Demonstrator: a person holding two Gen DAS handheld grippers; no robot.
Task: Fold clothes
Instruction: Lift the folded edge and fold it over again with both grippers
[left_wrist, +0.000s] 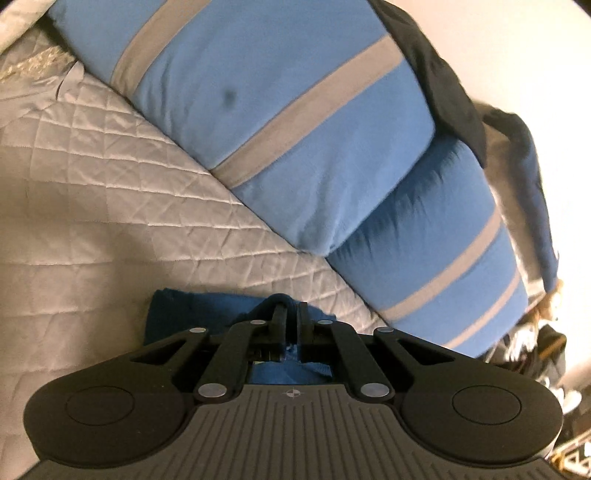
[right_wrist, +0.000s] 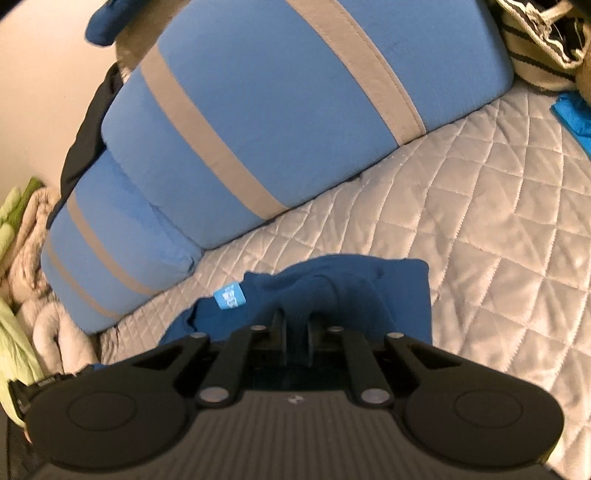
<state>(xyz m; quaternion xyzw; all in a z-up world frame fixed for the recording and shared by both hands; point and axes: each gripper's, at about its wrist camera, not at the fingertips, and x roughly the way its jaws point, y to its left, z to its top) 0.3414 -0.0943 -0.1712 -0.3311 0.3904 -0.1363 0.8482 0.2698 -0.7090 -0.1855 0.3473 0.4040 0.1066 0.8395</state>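
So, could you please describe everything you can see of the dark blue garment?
The garment is dark blue, soft knit-looking fabric, bunched and creased, not flat. A small light-blue printed tag shows near one edge. It lies on the grey quilted cover, in front of the striped blue cushions. The right hand-held gripper and the left hand-held gripper are each shut on a fold of it.

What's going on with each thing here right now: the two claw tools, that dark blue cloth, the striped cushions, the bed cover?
Left gripper: shut on the dark blue garment.
Right gripper: shut on the dark blue garment.
Dark blue garment: bunched, pinched by both grippers, light blue tag showing.
Striped cushions: lying on the quilted cover, untouched.
Quilted cover: spread flat, lightly creased.
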